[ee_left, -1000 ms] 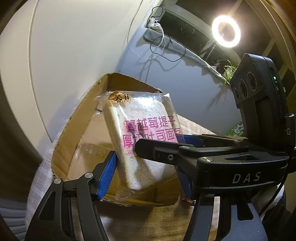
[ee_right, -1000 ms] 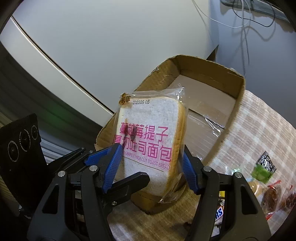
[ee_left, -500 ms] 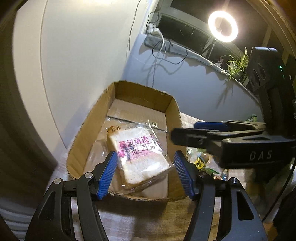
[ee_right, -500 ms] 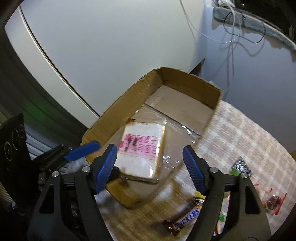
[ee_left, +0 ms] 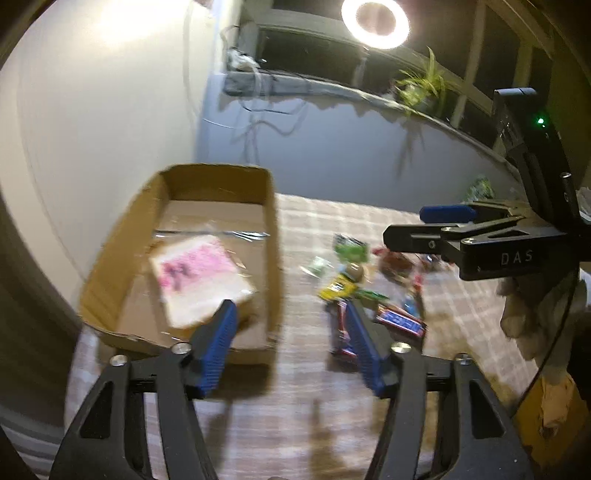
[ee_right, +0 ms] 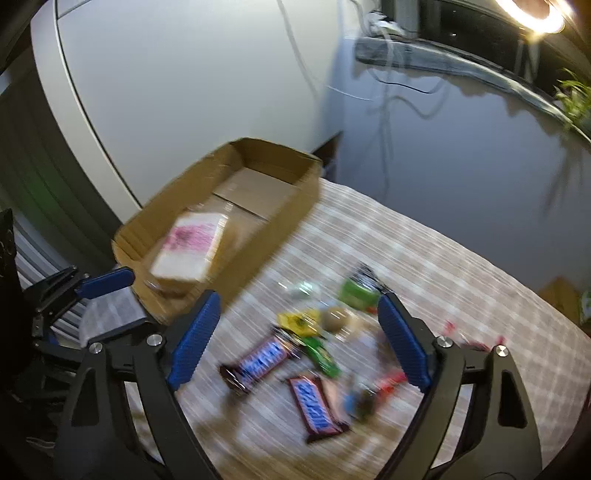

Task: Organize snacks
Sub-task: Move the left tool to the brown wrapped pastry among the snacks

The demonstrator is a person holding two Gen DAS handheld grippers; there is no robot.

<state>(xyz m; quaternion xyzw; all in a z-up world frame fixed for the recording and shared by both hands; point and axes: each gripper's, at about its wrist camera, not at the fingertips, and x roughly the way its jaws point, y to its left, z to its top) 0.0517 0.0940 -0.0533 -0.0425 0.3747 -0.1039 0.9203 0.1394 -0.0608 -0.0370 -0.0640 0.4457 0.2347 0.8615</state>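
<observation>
A bagged slice of toast (ee_left: 199, 277) with pink print lies flat inside the open cardboard box (ee_left: 271, 229); the right wrist view shows the toast (ee_right: 188, 247) and the box (ee_right: 280, 221) too. My left gripper (ee_left: 290, 321) hovers by the box's right wall, its jaws closing with nothing between them. My right gripper (ee_right: 297, 306) hangs over a pile of small snacks, its jaws opening and empty. Below it lie two Snickers bars (ee_right: 262, 360) (ee_right: 316, 406), a yellow packet (ee_right: 299, 321) and a green packet (ee_right: 356, 293). Both views are motion-blurred.
A checked cloth (ee_right: 424, 258) covers the table. The right gripper's body (ee_left: 480, 240) reaches in from the right of the left wrist view, with a gloved hand (ee_left: 517, 306) below it. Behind are a pale wall, hanging cables (ee_right: 391, 92), a ring light (ee_left: 375, 22) and a plant (ee_left: 421, 85).
A second ago both grippers held the toast upright over the box. It dropped flat into the box, and both grippers have swung right toward the snack pile.
</observation>
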